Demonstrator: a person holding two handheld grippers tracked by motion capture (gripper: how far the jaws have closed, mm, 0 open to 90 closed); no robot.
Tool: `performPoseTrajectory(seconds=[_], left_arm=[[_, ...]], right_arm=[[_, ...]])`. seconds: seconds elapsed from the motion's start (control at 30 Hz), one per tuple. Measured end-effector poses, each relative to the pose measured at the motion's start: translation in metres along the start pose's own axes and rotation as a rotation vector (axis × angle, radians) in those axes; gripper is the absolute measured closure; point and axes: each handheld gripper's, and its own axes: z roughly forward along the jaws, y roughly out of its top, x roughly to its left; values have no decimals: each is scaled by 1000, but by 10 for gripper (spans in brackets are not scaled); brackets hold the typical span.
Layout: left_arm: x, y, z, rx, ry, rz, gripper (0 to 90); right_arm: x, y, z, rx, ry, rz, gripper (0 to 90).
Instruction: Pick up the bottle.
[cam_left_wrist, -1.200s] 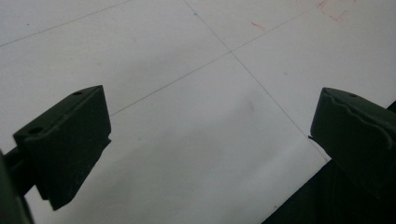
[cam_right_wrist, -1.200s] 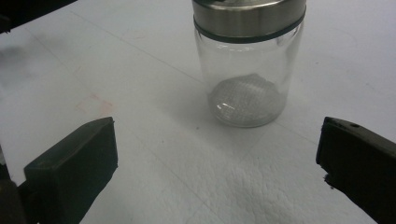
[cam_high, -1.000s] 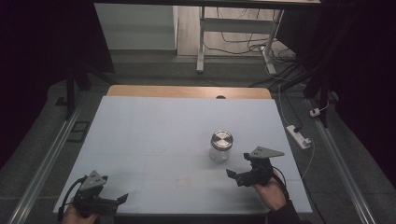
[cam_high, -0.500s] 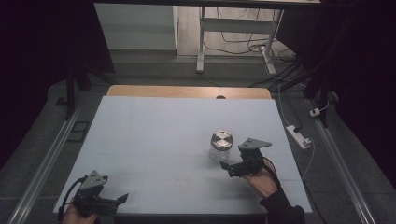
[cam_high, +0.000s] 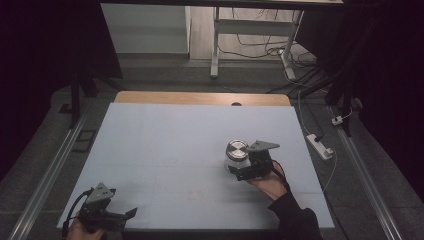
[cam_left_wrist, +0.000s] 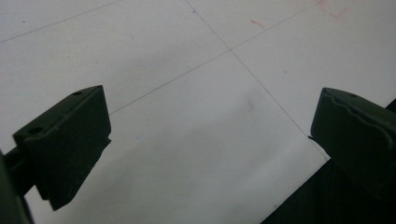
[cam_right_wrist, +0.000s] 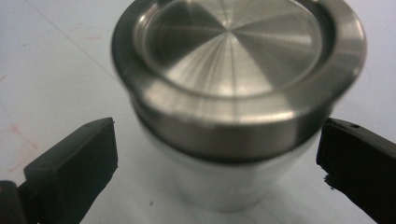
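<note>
A small jar with a brushed metal lid (cam_high: 236, 149) (cam_right_wrist: 238, 74) stands upright on the white table top (cam_high: 165, 145), right of the middle. My right gripper (cam_high: 239, 167) (cam_right_wrist: 215, 163) is open around the jar's lower body, one jaw on each side, with small gaps showing. My left gripper (cam_high: 122, 216) (cam_left_wrist: 210, 154) sits open near the front left corner of the table, with bare table surface between its fingers.
Thin pencil lines and faint red marks (cam_left_wrist: 334, 9) cross the table top. A wooden strip (cam_high: 200, 98) runs along the far edge. A white power strip (cam_high: 320, 145) lies on the floor at the right. Desk legs and cables (cam_high: 250, 40) stand beyond the table.
My right gripper has moved left and forward until its jaws straddle the jar. The left gripper has stayed near the front left corner.
</note>
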Motion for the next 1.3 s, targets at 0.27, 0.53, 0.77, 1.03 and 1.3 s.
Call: performPoseTrajectory(seconds=[0.27,0.53,0.77,1.03,1.3], left_arm=[[0,0,0,3,-1,1,0],[0,0,0,2,-1,1,0],[0,0,0,-2,-1,2,0],[0,0,0,-3,-1,3,0],[0,0,0,-4,-1,2,0]], right_arm=[[1,4,11,-10,-12,-15,3],[-1,4,15,-23,-20,-42,141],[1,5,14,-15,-35,-54,146],[4,7,12,-12,-24,-68,147],[11,13,6,-30,15,-70,147]])
